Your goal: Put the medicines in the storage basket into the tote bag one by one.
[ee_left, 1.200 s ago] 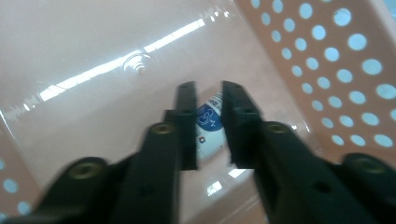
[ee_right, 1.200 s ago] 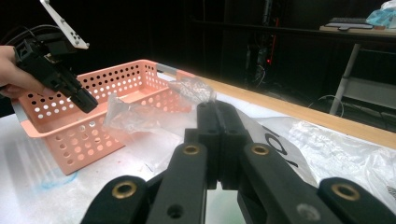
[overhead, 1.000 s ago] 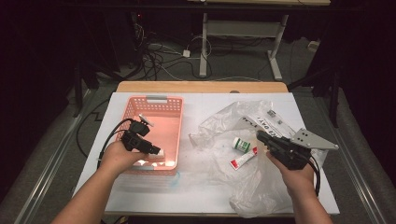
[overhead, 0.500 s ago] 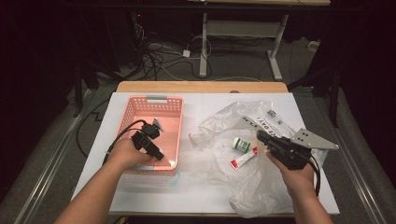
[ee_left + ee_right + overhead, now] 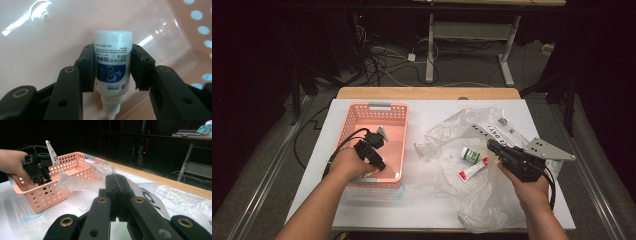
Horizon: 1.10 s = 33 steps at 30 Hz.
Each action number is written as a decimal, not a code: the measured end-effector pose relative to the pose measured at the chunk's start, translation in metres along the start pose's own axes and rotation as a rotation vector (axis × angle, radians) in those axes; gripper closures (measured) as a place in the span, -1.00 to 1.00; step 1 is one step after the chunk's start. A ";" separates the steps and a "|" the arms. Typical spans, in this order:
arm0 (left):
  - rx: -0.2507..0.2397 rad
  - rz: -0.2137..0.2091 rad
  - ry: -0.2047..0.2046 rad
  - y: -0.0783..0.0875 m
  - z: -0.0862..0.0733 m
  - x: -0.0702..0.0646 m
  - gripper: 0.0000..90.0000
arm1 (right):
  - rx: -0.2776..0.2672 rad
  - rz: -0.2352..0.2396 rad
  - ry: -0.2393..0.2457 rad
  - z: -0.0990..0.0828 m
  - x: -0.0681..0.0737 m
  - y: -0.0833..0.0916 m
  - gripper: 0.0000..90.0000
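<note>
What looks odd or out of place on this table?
The small white bottle is upside down between the left gripper's jaws, nozzle toward the camera, inside the pink basket. The crumpled clear plastic bag sprawls untidily across the table.

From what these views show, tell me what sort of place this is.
Probably a lab or recording workspace rather than a home: a white-topped table stands in a dark room, loose cables trail over the floor behind it, and the metal legs of another bench stand further back.
</note>
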<state>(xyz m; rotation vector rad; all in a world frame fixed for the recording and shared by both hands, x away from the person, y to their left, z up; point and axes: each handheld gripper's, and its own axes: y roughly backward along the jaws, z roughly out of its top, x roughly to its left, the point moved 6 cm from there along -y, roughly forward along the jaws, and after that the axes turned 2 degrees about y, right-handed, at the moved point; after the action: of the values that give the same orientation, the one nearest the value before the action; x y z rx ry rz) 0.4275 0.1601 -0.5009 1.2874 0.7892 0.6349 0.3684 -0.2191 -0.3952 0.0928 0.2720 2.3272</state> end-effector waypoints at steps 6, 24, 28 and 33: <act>-0.010 0.022 0.022 0.001 0.000 0.001 0.29 | -0.004 -0.001 0.005 0.001 -0.001 0.001 1.00; -0.333 0.031 0.059 0.041 -0.008 -0.006 0.30 | -0.012 -0.006 0.005 0.002 -0.001 0.003 1.00; -0.425 0.024 0.054 0.047 -0.014 -0.011 0.30 | -0.014 -0.006 0.003 0.003 -0.001 0.003 1.00; -0.536 0.019 0.037 0.053 -0.023 -0.021 0.30 | -0.013 -0.009 -0.002 0.003 -0.001 0.004 1.00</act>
<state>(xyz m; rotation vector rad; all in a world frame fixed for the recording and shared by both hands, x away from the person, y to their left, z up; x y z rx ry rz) 0.3973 0.1664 -0.4479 0.7951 0.5822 0.8213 0.3670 -0.2221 -0.3917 0.0872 0.2554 2.3193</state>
